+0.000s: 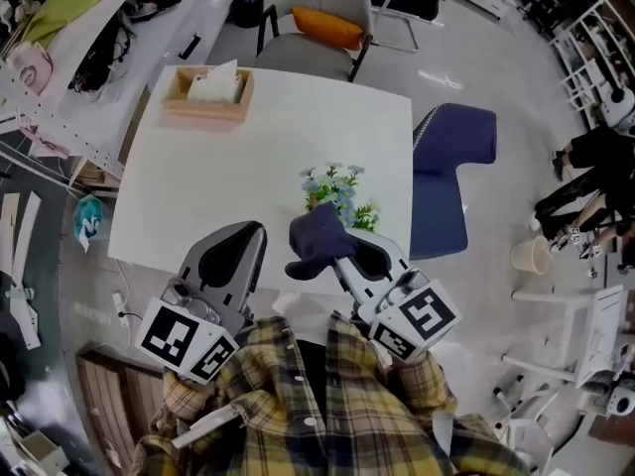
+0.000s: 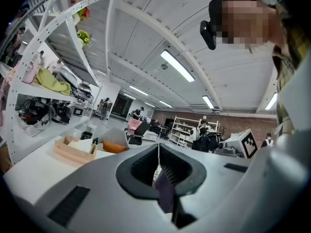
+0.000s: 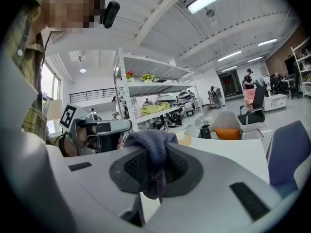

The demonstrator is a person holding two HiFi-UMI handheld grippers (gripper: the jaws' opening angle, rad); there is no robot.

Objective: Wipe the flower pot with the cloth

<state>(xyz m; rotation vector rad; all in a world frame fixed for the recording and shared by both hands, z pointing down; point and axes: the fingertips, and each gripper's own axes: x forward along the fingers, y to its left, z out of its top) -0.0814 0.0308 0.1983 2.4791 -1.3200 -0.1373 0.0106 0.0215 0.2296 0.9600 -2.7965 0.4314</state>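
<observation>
The flower pot's blue and white flowers [image 1: 337, 190] stand near the front right of the white table [image 1: 258, 157]; the pot itself is hidden under them. Just in front of the flowers, my right gripper [image 1: 340, 250] is shut on a dark purple cloth [image 1: 317, 234], which bunches over its jaws [image 3: 151, 152]. My left gripper [image 1: 248, 234] sits to its left over the table's front edge, with its jaws closed together and nothing seen between them [image 2: 158, 155]. The right gripper view shows the left gripper [image 3: 99, 127] close by.
A wooden tissue box [image 1: 207, 95] sits at the table's far left corner. A blue chair [image 1: 451, 162] stands to the right of the table and a grey chair with an orange cushion [image 1: 327, 26] behind it. Shelving [image 1: 69, 58] runs along the left.
</observation>
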